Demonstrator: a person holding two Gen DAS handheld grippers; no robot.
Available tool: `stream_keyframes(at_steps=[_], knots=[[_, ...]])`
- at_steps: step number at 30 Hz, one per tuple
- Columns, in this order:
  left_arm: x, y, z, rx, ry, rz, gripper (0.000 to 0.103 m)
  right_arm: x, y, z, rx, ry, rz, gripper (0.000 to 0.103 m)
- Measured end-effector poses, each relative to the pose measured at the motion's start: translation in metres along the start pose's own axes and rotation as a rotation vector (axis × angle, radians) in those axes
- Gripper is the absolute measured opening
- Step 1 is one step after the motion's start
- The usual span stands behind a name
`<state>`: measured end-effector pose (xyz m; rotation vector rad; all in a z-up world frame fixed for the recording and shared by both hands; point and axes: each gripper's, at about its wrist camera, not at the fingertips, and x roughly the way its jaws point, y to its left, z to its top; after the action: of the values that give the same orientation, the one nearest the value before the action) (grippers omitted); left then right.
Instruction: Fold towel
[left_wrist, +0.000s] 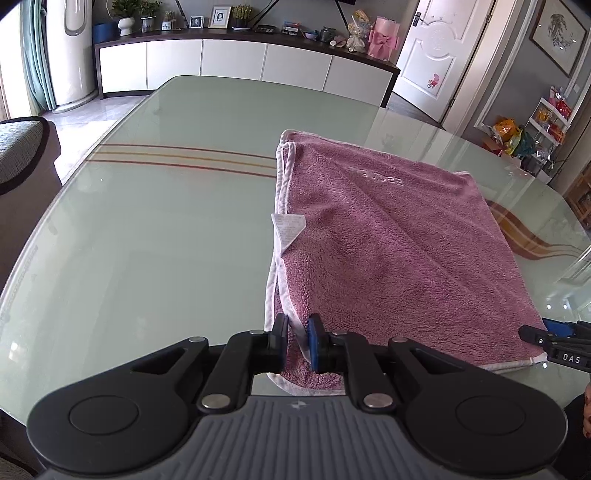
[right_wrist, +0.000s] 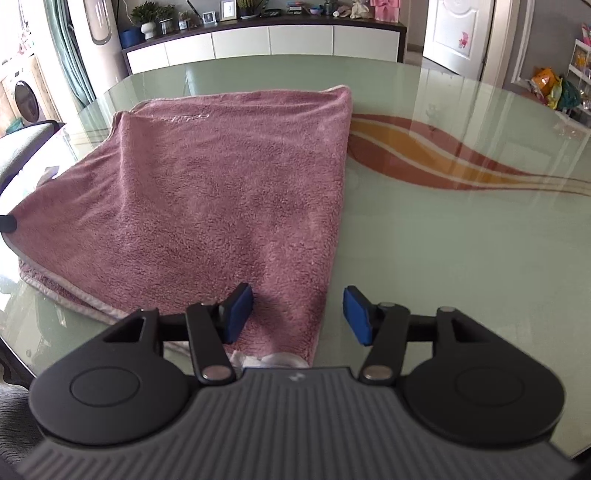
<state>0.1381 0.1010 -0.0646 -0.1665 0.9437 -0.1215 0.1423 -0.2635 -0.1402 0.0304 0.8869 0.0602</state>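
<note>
In the left wrist view the left gripper (left_wrist: 298, 341) sits low at the bottom centre of the frame, pointing forward over the glass tabletop (left_wrist: 147, 229). Its jaws are drawn narrow and pinch the near left corner of the pink towel (left_wrist: 388, 251), with the white hem caught between the blue pads (left_wrist: 316, 343). The towel lies folded in the right half of that frame, its white-trimmed edge running up the middle, a white care label (left_wrist: 290, 225) sticking out from that edge, and faint embroidered lettering near its far end. At the right edge of the frame, the tip of the right gripper (left_wrist: 554, 341) shows beside the towel's near right corner.

In the right wrist view the right gripper (right_wrist: 297, 314) also sits low at the bottom centre, aimed forward across the tabletop. Its jaws stand wide apart and hold nothing: the left pad rests over the towel's near right portion, while the right pad (right_wrist: 356, 315) hangs over bare glass just beside the towel's edge. The towel fills the left and centre of this frame, its left side raised off the glass. Red and orange curved stripes (right_wrist: 443, 155) show through the tabletop in the upper right.
</note>
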Motion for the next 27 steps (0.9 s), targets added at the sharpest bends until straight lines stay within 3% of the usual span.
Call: stream_keyframes(at_steps=[7, 11, 16, 21, 24, 27], knots=[[0.010, 0.006, -0.010, -0.029, 0.058, 0.014, 0.016, 0.002, 0.002, 0.001, 0.003, 0.000, 0.002, 0.055], [0.017, 0.010, -0.014, -0.042, 0.080, 0.037, 0.020, 0.001, -0.006, 0.002, 0.061, 0.007, 0.044, 0.055], [0.000, 0.009, -0.009, -0.014, 0.008, 0.065, 0.025, -0.013, -0.024, 0.004, 0.140, 0.048, 0.078, 0.056], [-0.003, -0.009, -0.003, 0.062, -0.037, -0.015, 0.038, -0.015, -0.029, -0.004, 0.169, 0.093, 0.117, 0.055], [0.014, -0.031, -0.004, 0.144, -0.017, -0.033, 0.040, -0.015, -0.024, -0.004, 0.155, 0.087, 0.109, 0.048], [0.031, -0.044, -0.007, 0.187, 0.014, -0.046, 0.042, -0.015, -0.024, -0.004, 0.151, 0.091, 0.087, 0.030]])
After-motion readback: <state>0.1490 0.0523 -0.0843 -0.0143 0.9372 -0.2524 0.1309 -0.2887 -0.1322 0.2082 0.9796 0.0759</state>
